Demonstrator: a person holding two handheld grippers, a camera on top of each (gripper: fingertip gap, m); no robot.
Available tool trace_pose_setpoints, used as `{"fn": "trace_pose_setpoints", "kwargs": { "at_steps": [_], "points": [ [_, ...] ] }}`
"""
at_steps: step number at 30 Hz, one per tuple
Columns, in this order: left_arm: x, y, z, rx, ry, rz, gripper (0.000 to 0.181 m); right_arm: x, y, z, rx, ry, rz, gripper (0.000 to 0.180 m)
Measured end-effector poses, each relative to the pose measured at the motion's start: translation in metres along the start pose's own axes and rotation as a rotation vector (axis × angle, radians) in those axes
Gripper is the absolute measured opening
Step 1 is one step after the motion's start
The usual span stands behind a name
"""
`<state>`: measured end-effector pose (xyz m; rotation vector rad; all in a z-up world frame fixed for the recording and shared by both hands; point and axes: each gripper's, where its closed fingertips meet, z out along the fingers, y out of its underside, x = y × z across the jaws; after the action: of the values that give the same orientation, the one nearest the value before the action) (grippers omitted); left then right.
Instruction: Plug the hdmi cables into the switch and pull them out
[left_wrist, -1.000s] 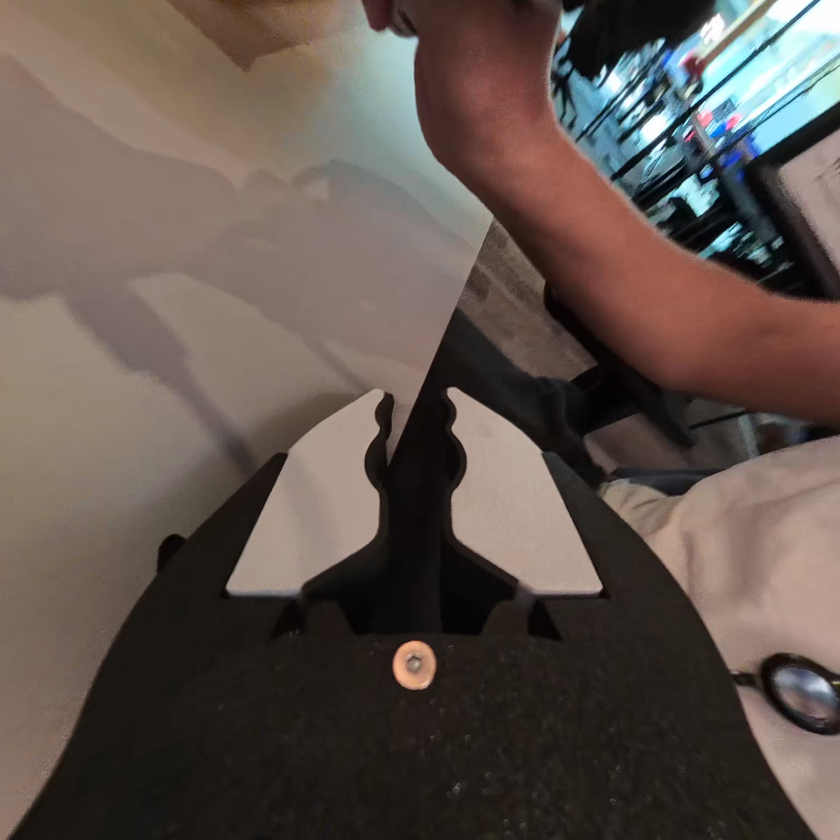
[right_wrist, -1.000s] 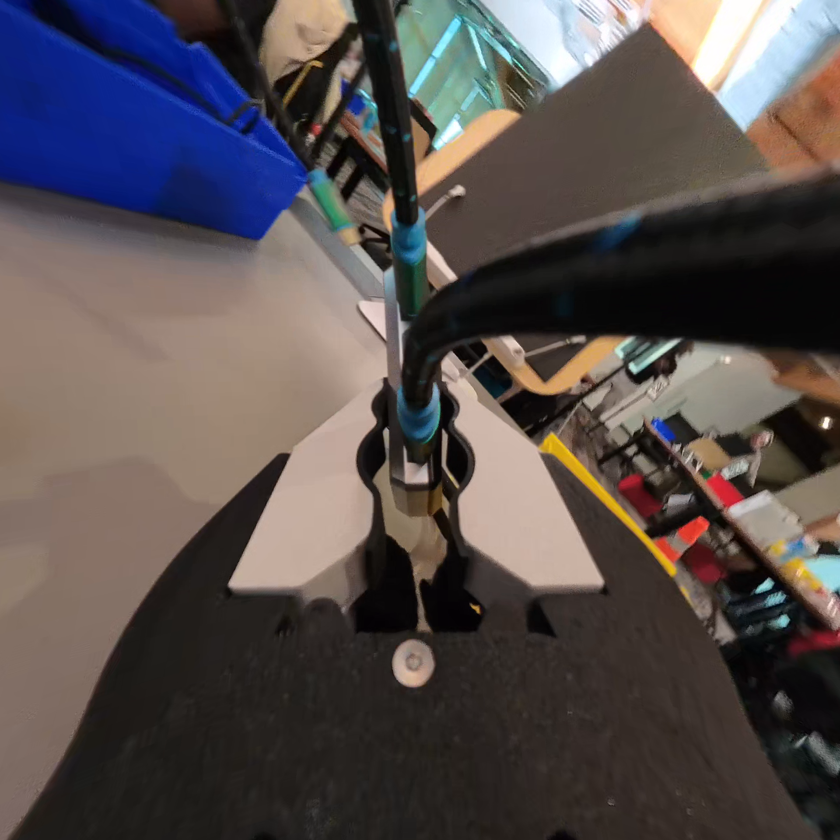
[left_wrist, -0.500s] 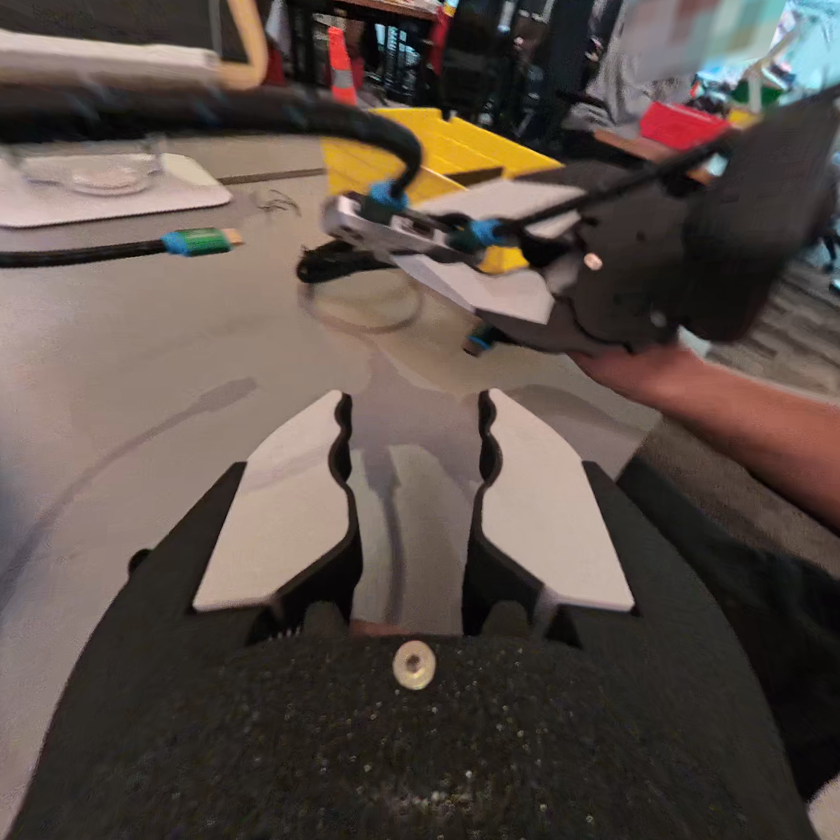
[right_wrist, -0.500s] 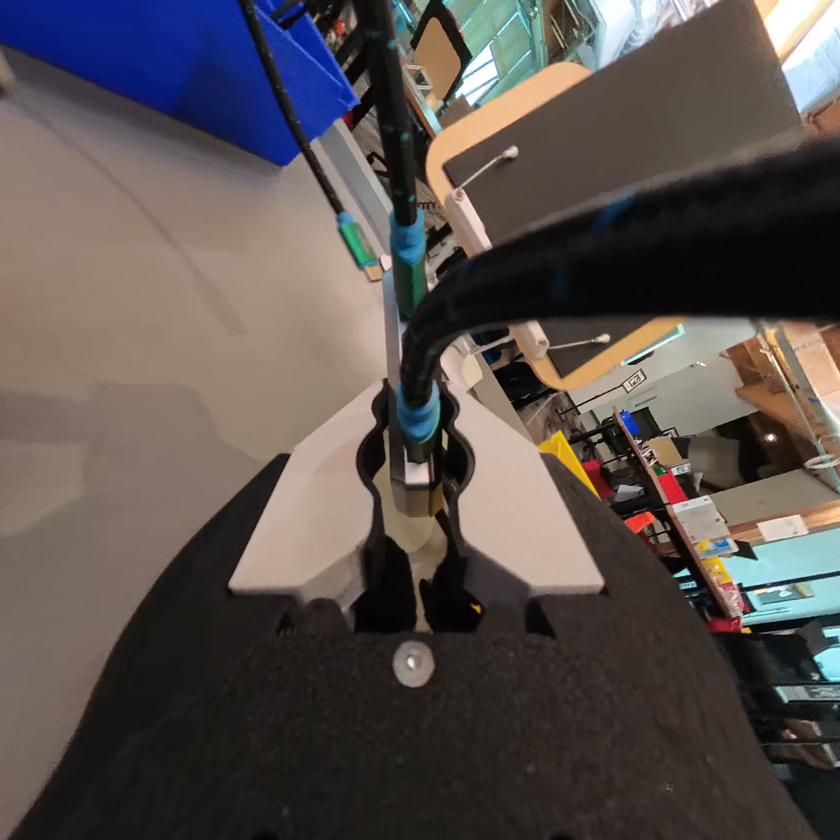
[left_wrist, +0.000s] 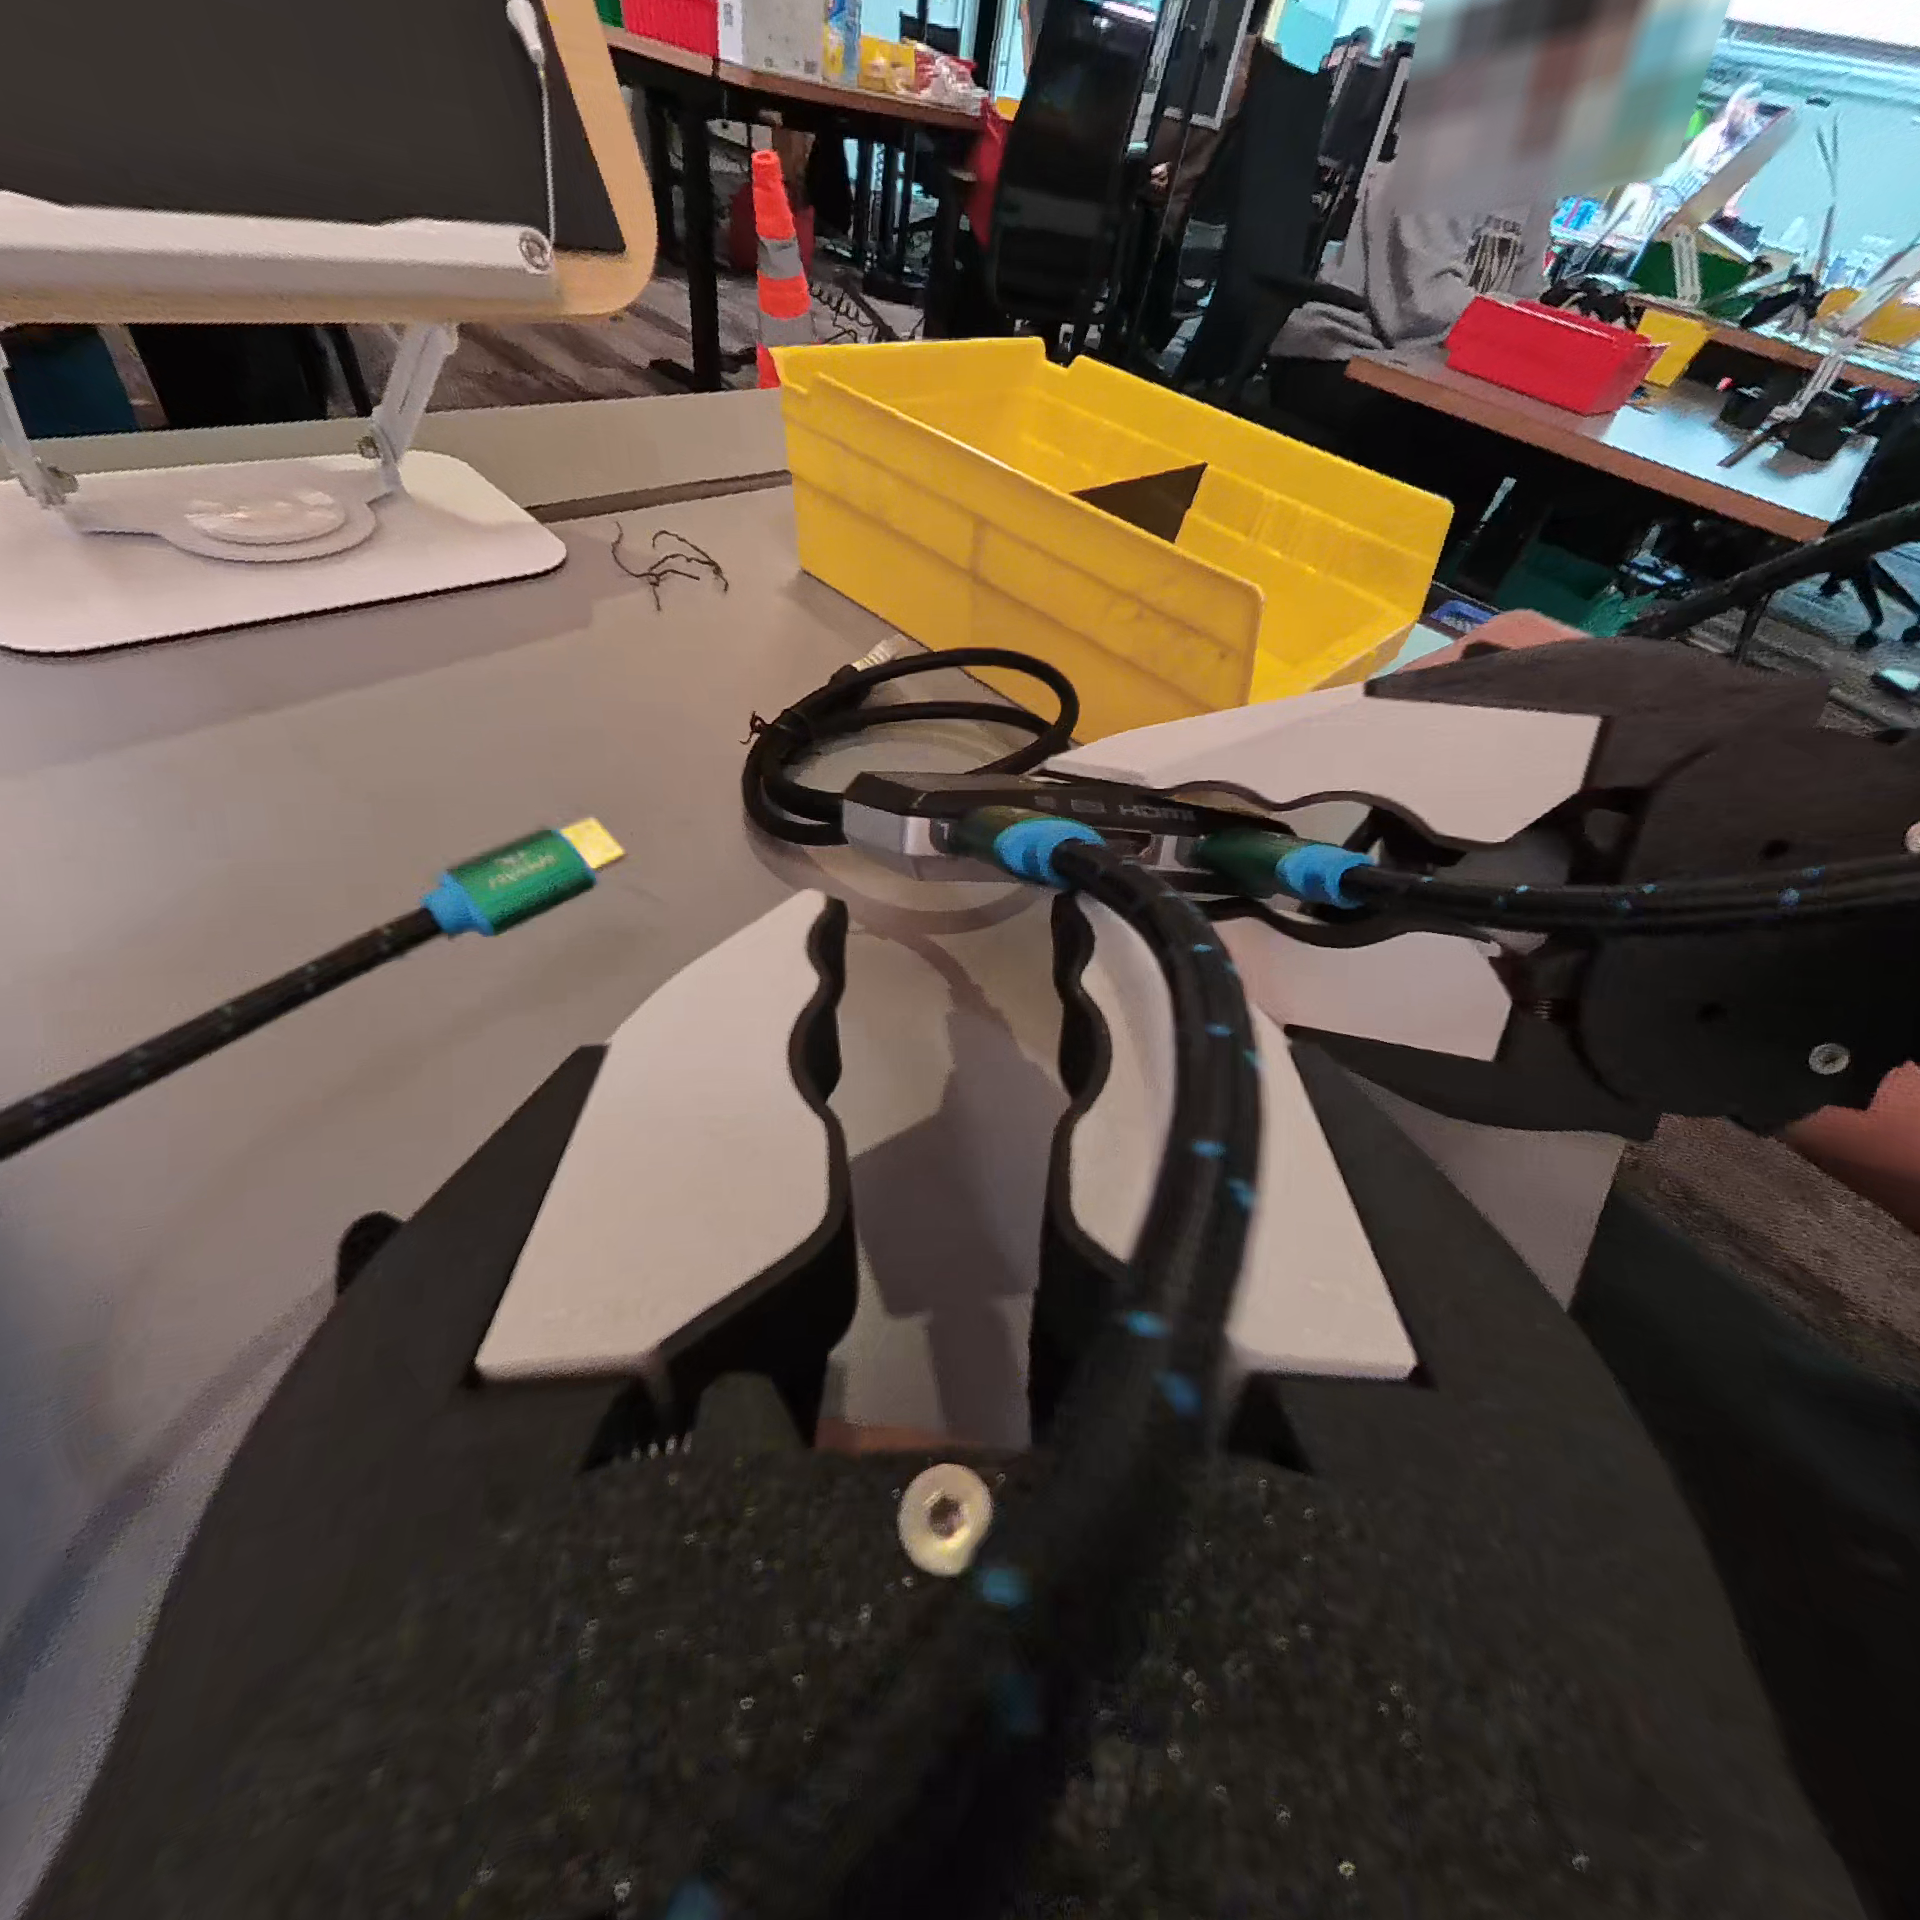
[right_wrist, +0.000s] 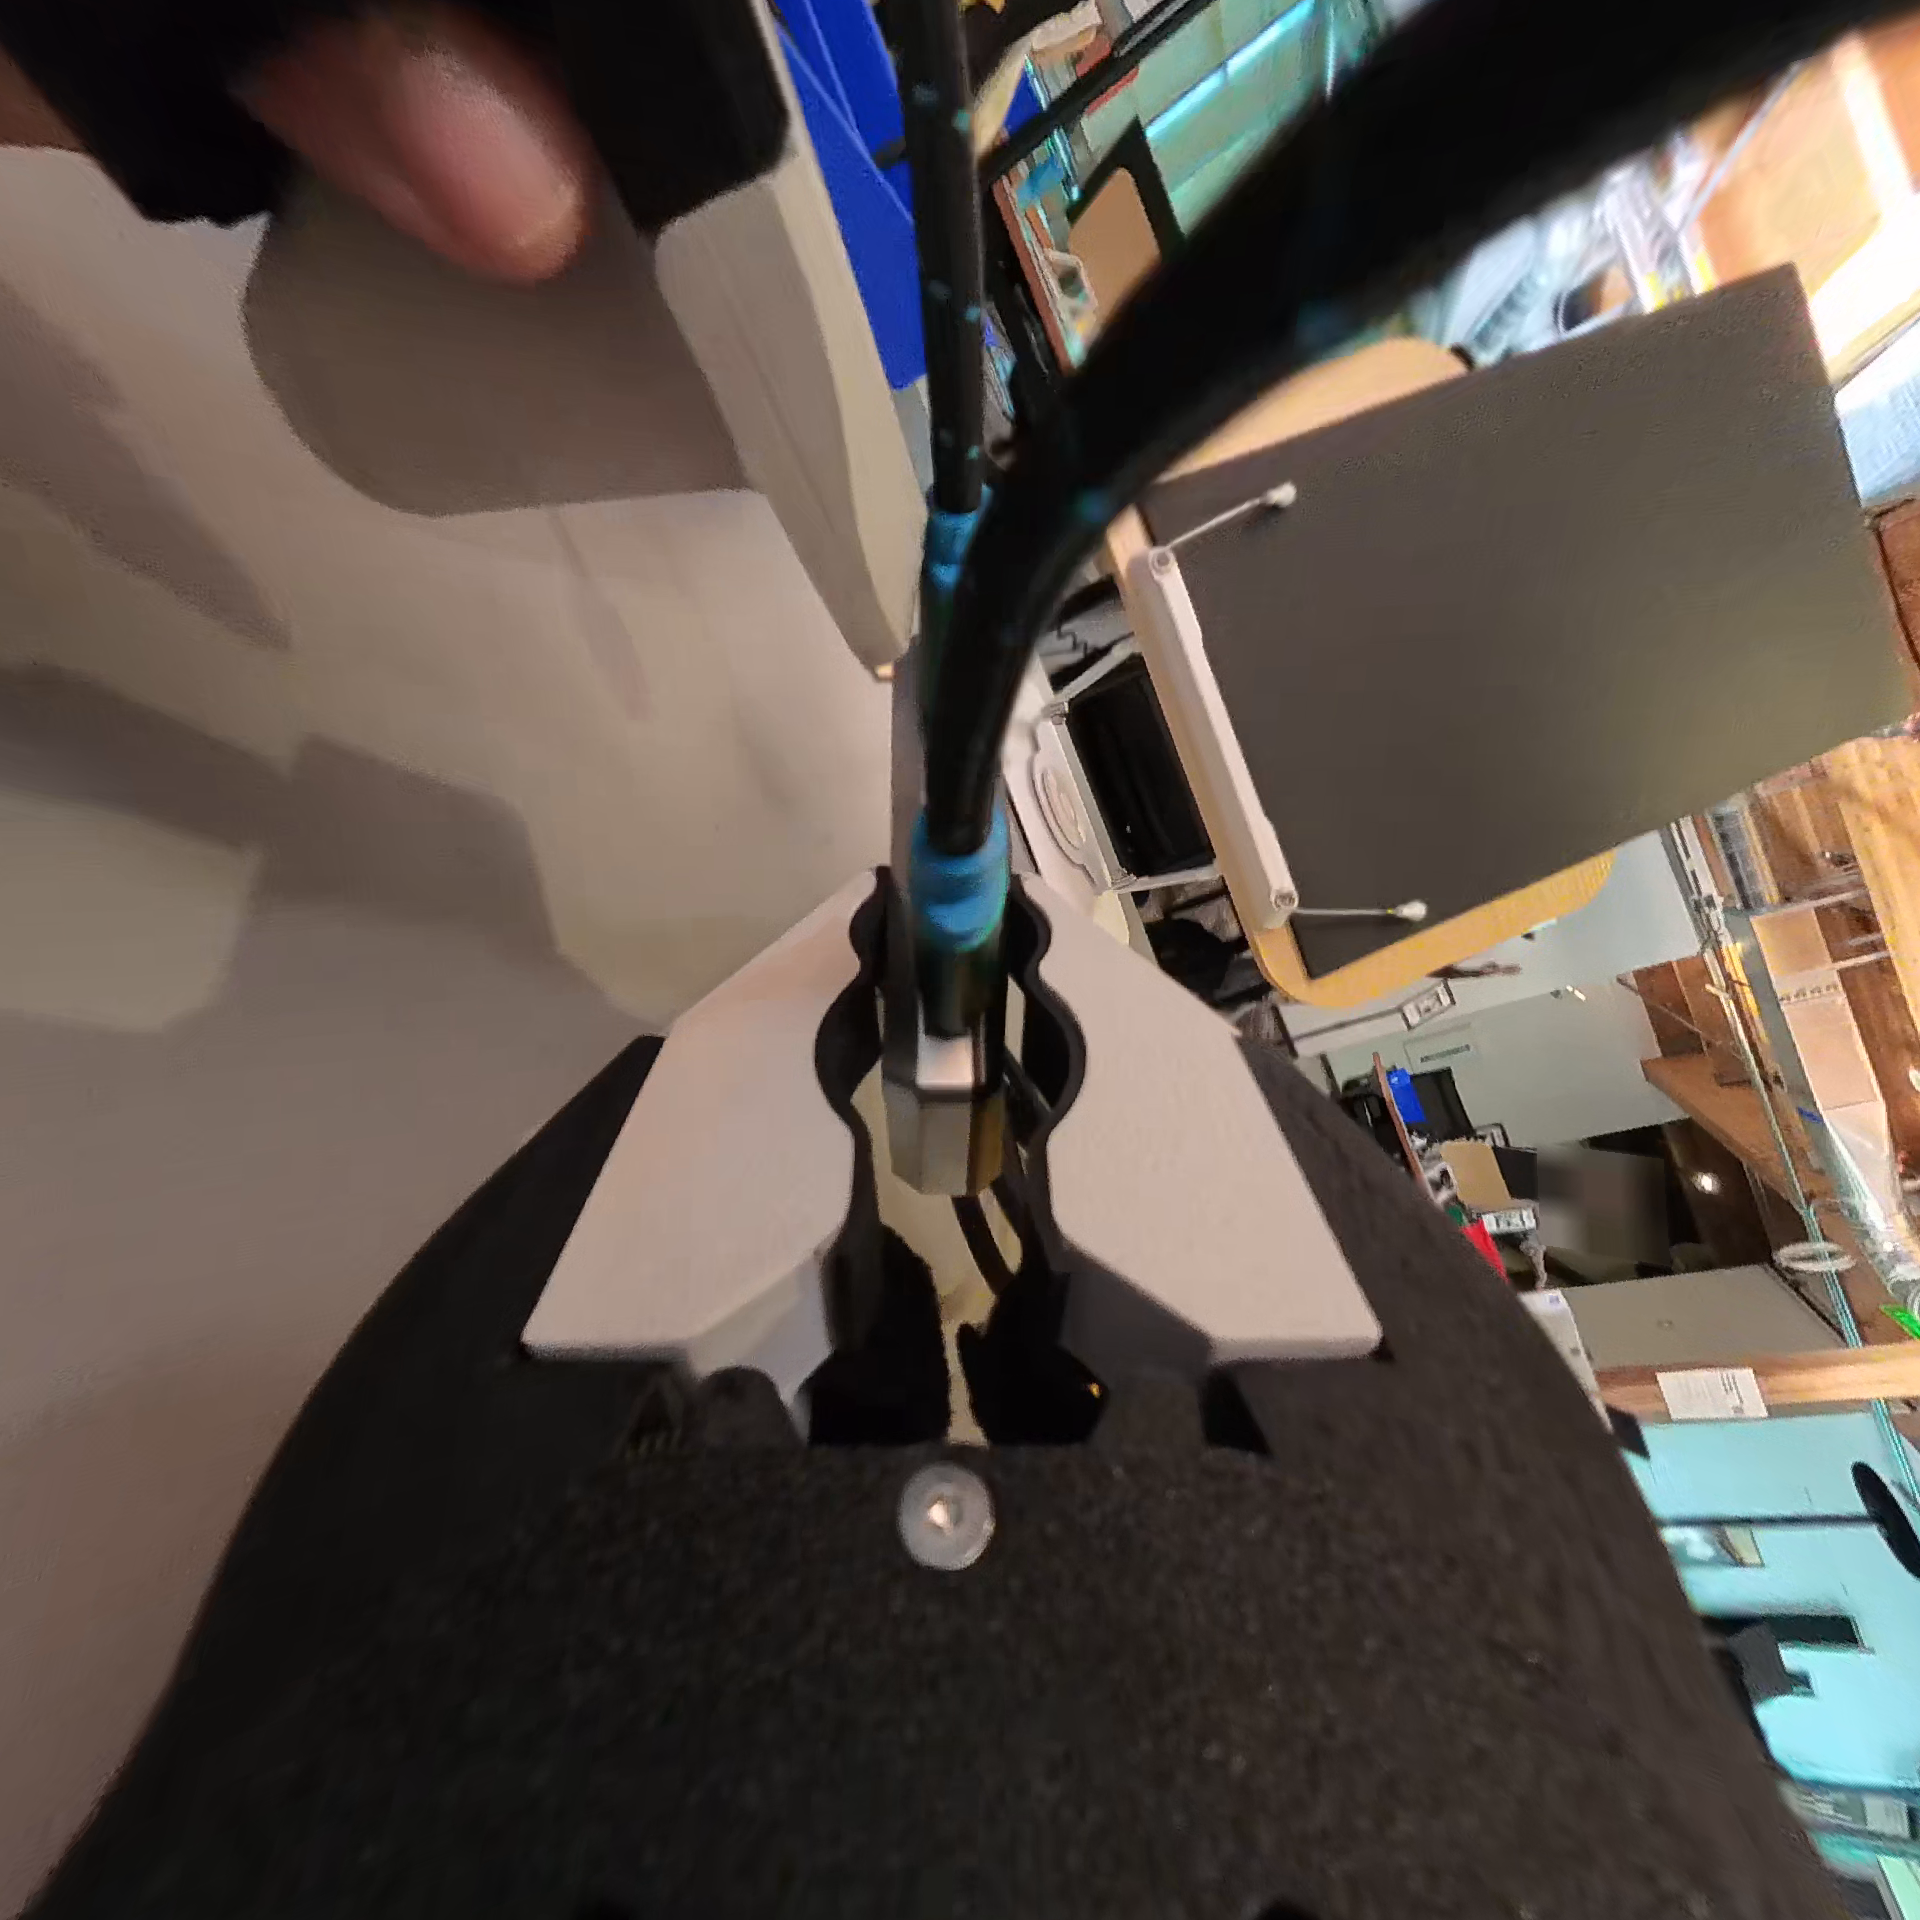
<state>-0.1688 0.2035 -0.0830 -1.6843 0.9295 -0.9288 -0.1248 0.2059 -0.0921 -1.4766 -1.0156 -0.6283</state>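
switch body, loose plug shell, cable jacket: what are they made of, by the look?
Switch: likely brushed grey metal, going by its dull sheen and chamfered edges; top face is glossy black.
Loose plug: looks like green anodised metal, gold-toned tip, blue collar probably plastic.
Cable jacket: braided fabric, black with blue flecks; the weave is visible.

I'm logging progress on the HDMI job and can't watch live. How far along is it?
Done: two HDMI plugs sit in the switch. In hand: the right gripper clamps the switch; the left gripper is open near it. Left: a third plug lies loose on the table, and none is pulled out.
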Motion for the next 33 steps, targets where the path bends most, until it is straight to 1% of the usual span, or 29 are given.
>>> {"fn": "trace_pose_setpoints", "kwargs": {
  "at_steps": [1, 2, 3, 4, 5, 6, 7, 9, 10, 12, 15, 18, 20, 22, 23, 27, 33],
  "points": [
    [-0.005, -0.001, -0.002, 0.018, -0.033, 0.003, 0.025, -0.001, -0.001, -0.002, 0.021, -0.010, -0.009, 0.021],
    [-0.013, -0.004, -0.005, 0.051, -0.072, -0.001, 0.002, -0.004, -0.004, -0.005, 0.063, -0.034, -0.030, 0.021],
    [-0.017, -0.007, -0.007, 0.083, -0.069, -0.013, 0.000, -0.009, -0.008, -0.009, 0.106, -0.055, -0.056, 0.021],
    [-0.014, -0.010, -0.009, 0.102, -0.022, -0.019, 0.001, -0.011, -0.010, -0.012, 0.127, -0.054, -0.074, 0.021],
    [-0.010, -0.010, -0.010, 0.095, 0.014, -0.012, 0.003, -0.008, -0.007, -0.011, 0.111, -0.032, -0.068, 0.021],
    [-0.009, -0.005, -0.010, 0.059, 0.017, 0.007, 0.009, -0.005, -0.004, -0.009, 0.082, -0.024, -0.042, 0.021],
    [-0.008, 0.003, -0.009, 0.008, 0.008, 0.029, 0.018, -0.003, -0.002, -0.007, 0.063, -0.026, -0.018, 0.021],
    [-0.003, 0.023, -0.009, -0.078, 0.010, 0.050, 0.029, 0.000, -0.001, -0.004, 0.060, -0.022, 0.003, 0.020],
    [0.004, 0.032, -0.010, -0.102, 0.029, 0.044, 0.032, 0.001, 0.001, -0.003, 0.050, -0.014, 0.001, 0.020],
    [0.019, 0.047, -0.010, -0.121, 0.051, 0.030, 0.034, -0.002, 0.003, 0.000, 0.036, -0.015, -0.011, 0.021],
    [0.048, 0.044, -0.004, -0.083, 0.084, 0.077, 0.034, -0.007, 0.001, 0.005, 0.017, -0.010, -0.033, 0.021],
    [0.061, 0.019, -0.003, 0.055, 0.042, 0.108, 0.034, -0.013, -0.002, 0.008, 0.003, -0.016, -0.062, 0.020],
    [0.062, 0.010, 0.000, 0.095, 0.018, 0.110, 0.033, -0.018, -0.003, 0.009, -0.003, -0.027, -0.082, 0.021],
    [0.061, 0.011, 0.007, 0.076, 0.010, 0.114, 0.033, -0.020, -0.003, 0.009, -0.015, -0.040, -0.055, 0.021],
    [0.060, 0.015, 0.011, 0.043, 0.001, 0.118, 0.037, -0.020, -0.003, 0.010, -0.017, -0.040, -0.060, 0.020],
    [0.050, 0.021, 0.016, -0.018, -0.058, 0.104, 0.024, -0.022, -0.006, 0.009, -0.037, -0.024, -0.107, 0.020],
    [0.048, 0.018, 0.009, -0.032, -0.091, 0.176, 0.022, -0.021, -0.012, 0.009, 0.001, -0.028, -0.133, 0.021]
  ]
}}
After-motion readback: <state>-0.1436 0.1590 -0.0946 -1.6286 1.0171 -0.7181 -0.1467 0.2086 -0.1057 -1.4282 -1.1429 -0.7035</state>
